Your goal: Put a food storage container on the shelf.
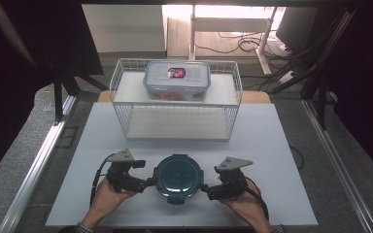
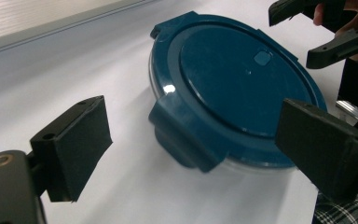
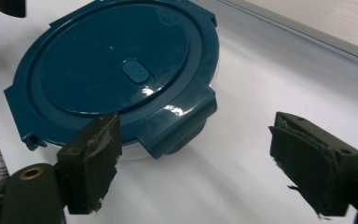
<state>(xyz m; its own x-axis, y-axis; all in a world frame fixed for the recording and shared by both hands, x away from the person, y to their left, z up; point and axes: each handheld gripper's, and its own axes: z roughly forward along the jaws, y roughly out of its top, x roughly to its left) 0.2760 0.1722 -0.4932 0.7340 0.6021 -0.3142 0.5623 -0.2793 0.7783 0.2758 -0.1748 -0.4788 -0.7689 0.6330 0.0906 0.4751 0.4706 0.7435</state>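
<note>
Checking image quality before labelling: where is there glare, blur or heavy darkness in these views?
High view: window strip at top blown out, sides very dark. Left gripper view: small glare spot on the blue lid, near pads soft. Right gripper view: bright reflections near the lid's front clip, otherwise evenly lit.

One round container with a dark-blue clip lid (image 1: 177, 178), one rectangular clip-lid food box (image 1: 177, 80), one white wire shelf rack (image 1: 126, 110), two hand-held tongs, left (image 1: 150, 181) and right (image 1: 203, 187).

Dark blue lid (image 1: 177, 175), white wire basket (image 1: 126, 97), black fingers (image 2: 79, 140), white table (image 1: 272, 145)
</note>
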